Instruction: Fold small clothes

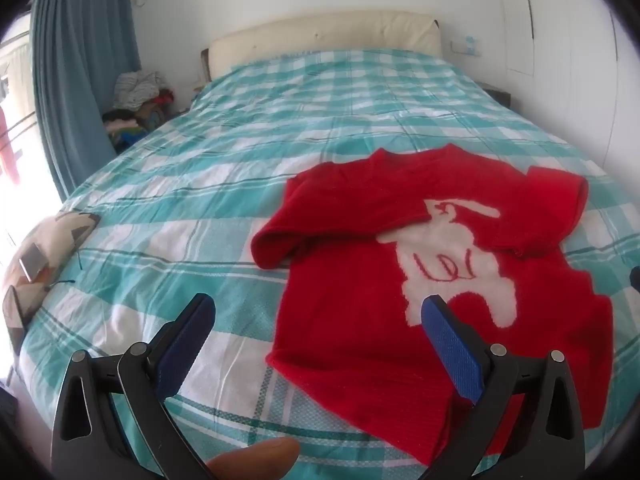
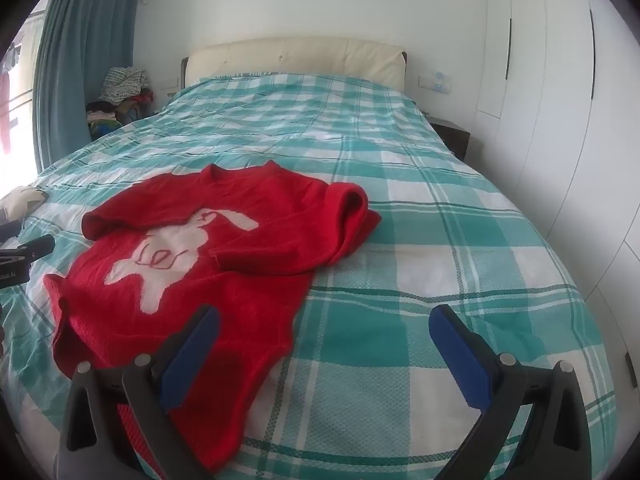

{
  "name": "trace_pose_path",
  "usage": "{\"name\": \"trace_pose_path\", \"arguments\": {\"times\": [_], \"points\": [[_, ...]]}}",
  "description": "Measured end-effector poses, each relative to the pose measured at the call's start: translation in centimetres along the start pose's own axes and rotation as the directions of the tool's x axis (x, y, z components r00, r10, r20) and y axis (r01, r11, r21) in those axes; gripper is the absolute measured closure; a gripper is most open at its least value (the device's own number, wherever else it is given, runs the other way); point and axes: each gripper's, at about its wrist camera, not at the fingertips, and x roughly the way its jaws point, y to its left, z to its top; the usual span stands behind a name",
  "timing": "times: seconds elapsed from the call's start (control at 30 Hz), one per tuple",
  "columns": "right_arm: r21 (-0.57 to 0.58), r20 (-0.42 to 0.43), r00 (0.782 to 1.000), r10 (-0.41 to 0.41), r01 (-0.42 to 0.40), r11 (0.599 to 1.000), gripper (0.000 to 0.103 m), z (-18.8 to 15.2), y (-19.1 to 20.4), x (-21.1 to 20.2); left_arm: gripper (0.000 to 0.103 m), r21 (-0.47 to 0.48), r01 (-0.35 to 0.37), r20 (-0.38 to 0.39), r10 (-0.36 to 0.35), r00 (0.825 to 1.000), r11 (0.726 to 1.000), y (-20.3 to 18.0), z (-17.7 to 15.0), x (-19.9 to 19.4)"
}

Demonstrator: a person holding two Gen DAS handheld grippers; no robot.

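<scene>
A small red sweater with a white rabbit figure lies face up on the teal-and-white checked bedspread. Both sleeves are folded inward over its chest. My left gripper is open and empty, hovering above the sweater's lower left hem corner. The sweater also shows in the right wrist view. My right gripper is open and empty, above the sweater's lower right edge. The left gripper's tip shows at the left edge of the right wrist view.
A cream headboard stands at the far end of the bed. A patterned cushion lies at the bed's left edge. A pile of clothes sits by the blue curtain. White wardrobe doors line the right wall.
</scene>
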Motion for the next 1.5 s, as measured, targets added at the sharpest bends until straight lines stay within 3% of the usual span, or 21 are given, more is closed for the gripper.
{"name": "trace_pose_path", "arguments": {"times": [0.1, 0.23, 0.43, 0.9, 1.5], "points": [[0.001, -0.017, 1.0, 0.003, -0.003, 1.0, 0.0, 0.0, 0.0, 0.1, 0.0, -0.042, 0.063, 0.032, -0.062, 0.998, 0.997, 0.9, -0.4, -0.6], [-0.001, -0.011, 1.0, 0.0, 0.0, 1.0, 0.0, 0.0, 0.0, 0.1, 0.0, -0.076, 0.123, -0.018, -0.125, 0.992, 0.99, 1.7, 0.0, 0.2], [-0.002, -0.006, 1.0, 0.002, -0.002, 1.0, 0.0, 0.0, 0.0, -0.2, 0.0, -0.059, 0.078, 0.01, -0.077, 0.997, 0.995, 1.5, 0.1, -0.4], [-0.006, 0.0, 1.0, 0.001, -0.001, 1.0, 0.0, 0.0, 0.2, -0.1, 0.0, -0.063, 0.079, -0.055, -0.083, 0.995, 0.995, 2.1, 0.0, 0.4], [-0.016, -0.009, 1.0, 0.002, -0.003, 1.0, 0.0, -0.2, 0.4, 0.2, 0.0, -0.032, 0.064, -0.053, -0.065, 0.996, 0.997, 1.7, -0.1, 0.2]]}}
